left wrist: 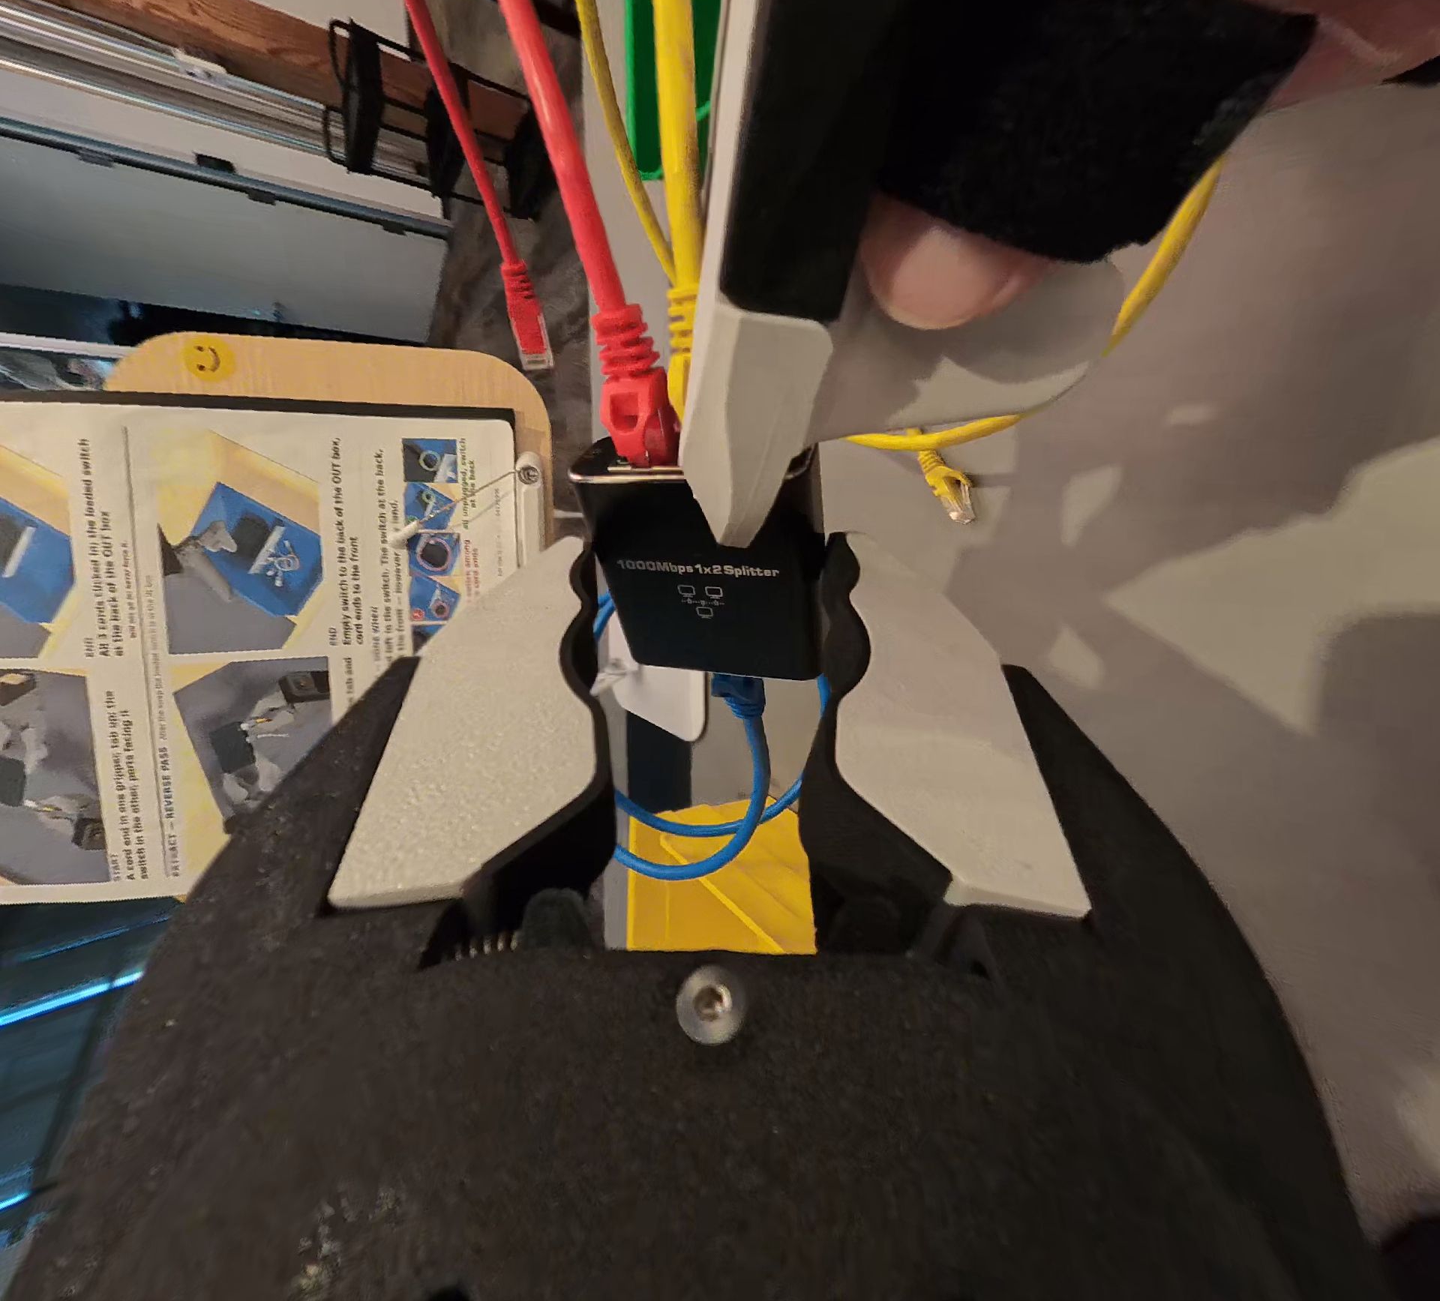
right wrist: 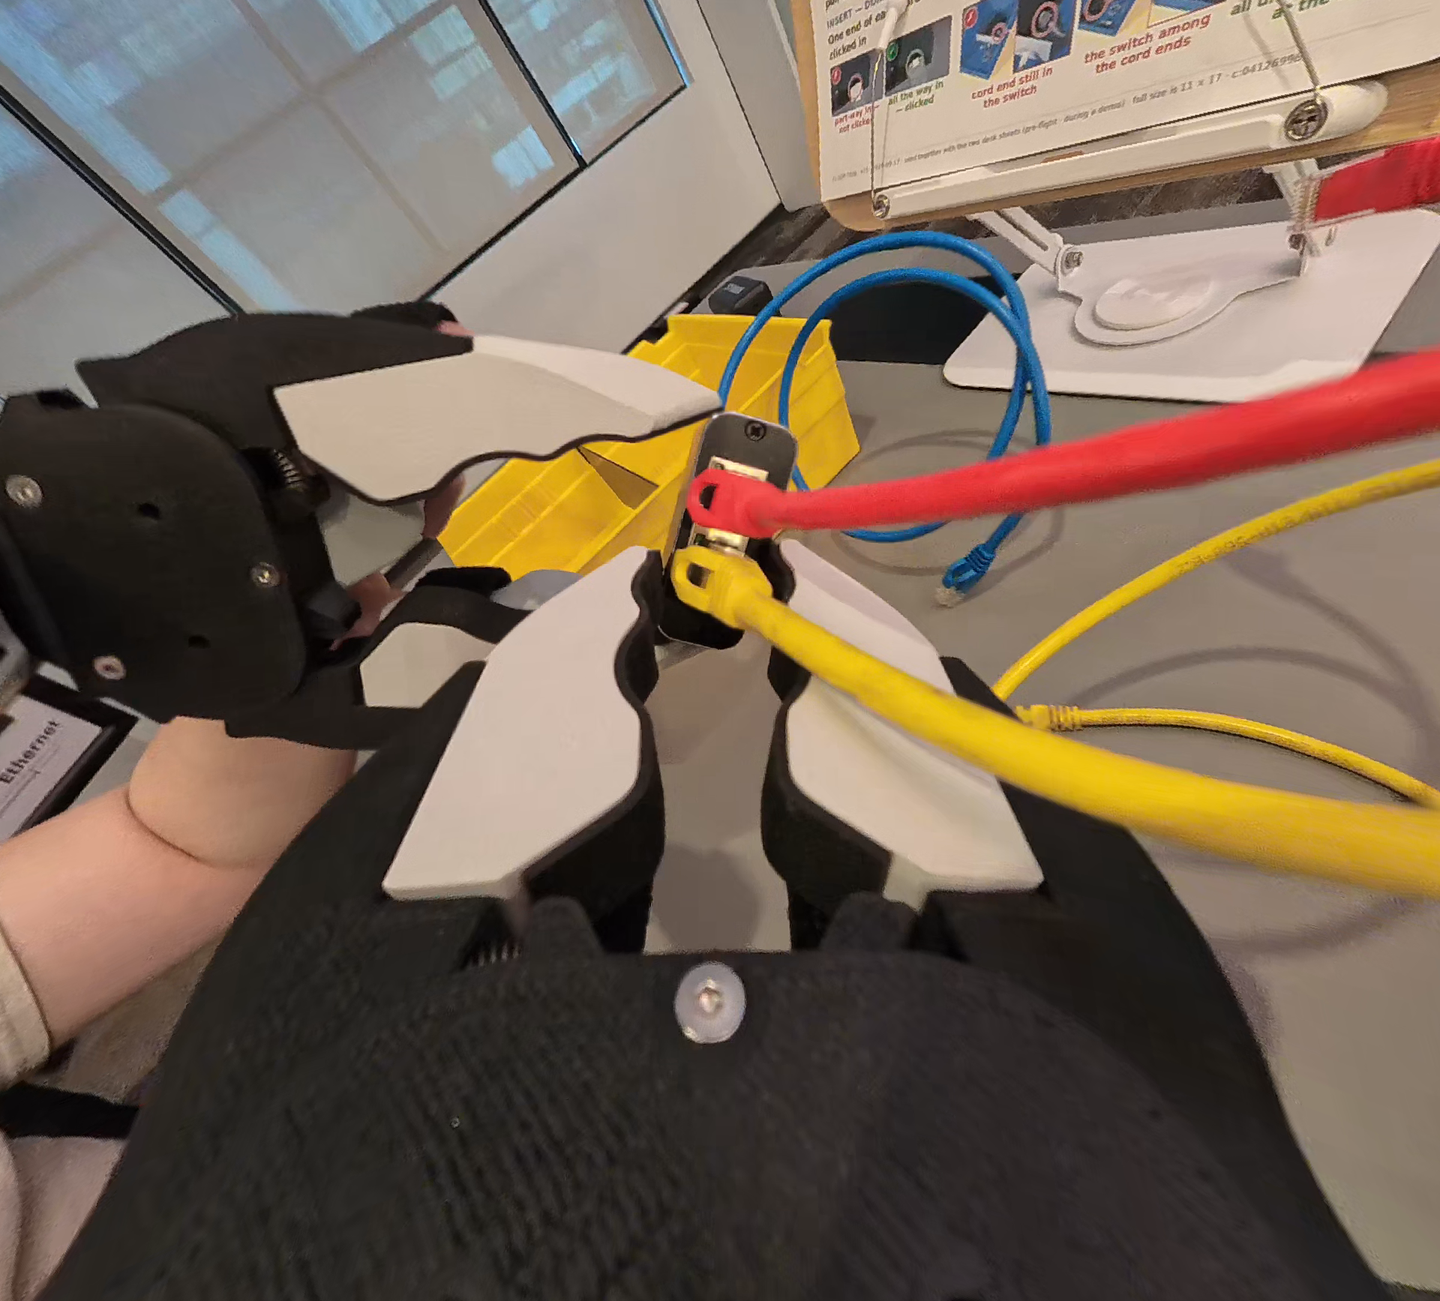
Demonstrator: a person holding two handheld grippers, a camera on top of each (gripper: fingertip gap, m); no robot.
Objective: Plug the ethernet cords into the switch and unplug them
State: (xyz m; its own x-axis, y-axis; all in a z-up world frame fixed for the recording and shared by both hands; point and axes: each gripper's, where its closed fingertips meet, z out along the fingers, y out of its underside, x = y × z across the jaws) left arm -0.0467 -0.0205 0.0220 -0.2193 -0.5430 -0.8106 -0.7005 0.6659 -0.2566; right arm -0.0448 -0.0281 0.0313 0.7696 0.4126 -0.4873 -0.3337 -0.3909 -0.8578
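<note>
My left gripper (left wrist: 709, 601) is shut on the black switch (left wrist: 709, 625), with a pad on each side, and holds it above the table. The red plug (left wrist: 635, 407) and the yellow plug (right wrist: 717, 582) sit in its two ports. A blue plug (left wrist: 736, 691) sits at its opposite end. My right gripper (right wrist: 713, 590) is open, its pads close around the yellow plug and the switch's (right wrist: 748, 445) lower corner, with a sliver of gap on the left. One right finger (left wrist: 740, 453) overlaps the switch's face. The left gripper's upper finger (right wrist: 499, 407) reaches the switch.
A yellow bin (right wrist: 608, 508) stands behind the switch on the grey table (right wrist: 1169, 601). The blue cable's loose end (right wrist: 966, 570) lies on the table. Loose red (left wrist: 534, 321) and yellow (left wrist: 947, 484) ends hang nearby. An instruction sheet on a stand (right wrist: 1091, 17) stands at the back. Less than 4 cm separates the two grippers' tips.
</note>
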